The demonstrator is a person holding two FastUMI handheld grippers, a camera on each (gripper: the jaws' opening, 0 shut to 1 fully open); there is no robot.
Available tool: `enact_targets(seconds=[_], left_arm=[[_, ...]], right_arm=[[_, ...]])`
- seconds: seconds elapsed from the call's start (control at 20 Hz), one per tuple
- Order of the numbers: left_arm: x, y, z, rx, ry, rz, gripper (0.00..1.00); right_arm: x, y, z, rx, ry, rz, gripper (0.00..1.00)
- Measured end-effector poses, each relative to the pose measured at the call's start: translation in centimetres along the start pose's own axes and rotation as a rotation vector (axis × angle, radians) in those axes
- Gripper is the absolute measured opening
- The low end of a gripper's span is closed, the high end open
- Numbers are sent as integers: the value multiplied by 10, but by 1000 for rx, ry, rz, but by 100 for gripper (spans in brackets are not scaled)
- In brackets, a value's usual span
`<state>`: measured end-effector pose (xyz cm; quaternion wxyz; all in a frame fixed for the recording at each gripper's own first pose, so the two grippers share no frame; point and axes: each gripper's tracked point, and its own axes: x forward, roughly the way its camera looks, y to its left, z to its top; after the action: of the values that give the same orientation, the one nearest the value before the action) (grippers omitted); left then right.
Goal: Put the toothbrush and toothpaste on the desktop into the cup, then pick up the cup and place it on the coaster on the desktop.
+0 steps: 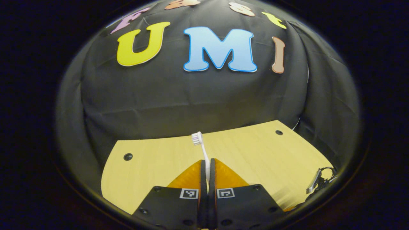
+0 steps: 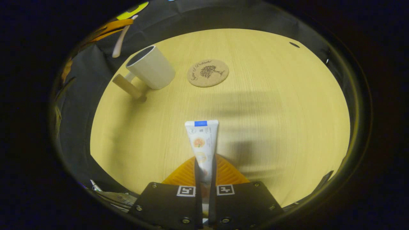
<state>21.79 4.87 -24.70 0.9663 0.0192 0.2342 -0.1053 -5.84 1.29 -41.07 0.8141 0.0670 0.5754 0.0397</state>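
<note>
Left gripper clamps toothbrush; right gripper clamps toothpaste.

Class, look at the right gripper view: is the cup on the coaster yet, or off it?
Off it. The cup stands upright on the bare desktop, beside and apart from the coaster.

Left gripper fingers pinched together; right gripper likewise, both gripping.
</note>
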Motion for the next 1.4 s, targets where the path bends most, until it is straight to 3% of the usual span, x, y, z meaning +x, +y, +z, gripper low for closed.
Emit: enact_targets(seconds=[0.25, 0.3, 0.35, 0.5, 0.55, 0.6, 0.8, 0.9, 0.95, 1.0, 1.1, 1.15, 1.25, 1.3, 1.35, 1.4], left_arm=[[30, -3, -19, -17, 5, -2, 7], [34, -4, -27, -9, 13, 0, 13], [36, -3, -33, 0, 18, 6, 7], [40, 0, -51, 33, 38, 30, 7], [41, 0, -55, 42, 44, 35, 13], [43, 0, -59, 47, 52, 33, 7], [45, 2, -68, 58, 62, 56, 8], [43, 2, -72, 80, 67, 60, 22], [41, 2, -74, 91, 72, 58, 41], [40, 3, -76, 102, 78, 59, 44], [32, 5, -78, 101, 83, 59, 44], [29, 6, -80, 89, 90, 59, 34], [19, 10, -86, 66, 98, 60, 34], [13, 11, -89, 54, 103, 57, 44], [8, 12, -92, 46, 109, 54, 34], [3, 14, -95, 42, 112, 53, 34]], right_arm=[[3, -2, 0, 29, -32, 27, 10], [3, -2, 0, 38, -36, 34, 10], [3, -2, 0, 47, -40, 40, 10], [1, -2, 0, 63, -51, 47, 10], [1, -1, 0, 61, -54, 46, 10], [1, -1, 1, 58, -56, 45, 10], [0, -1, 0, 56, -62, 47, 10], [1, -1, 1, 63, -58, 48, 10], [0, -1, 1, 70, -55, 44, 10], [0, -1, 2, 70, -54, 37, 10], [-2, -3, 3, 60, -50, 15, 10], [-3, -2, 7, 61, -57, 14, 9], [-11, 2, 21, 78, -87, 22, 10], [-17, 4, 31, 86, -106, 24, 10], [-22, 6, 41, 94, -127, 26, 10], [-28, 8, 53, 103, -150, 28, 10]])
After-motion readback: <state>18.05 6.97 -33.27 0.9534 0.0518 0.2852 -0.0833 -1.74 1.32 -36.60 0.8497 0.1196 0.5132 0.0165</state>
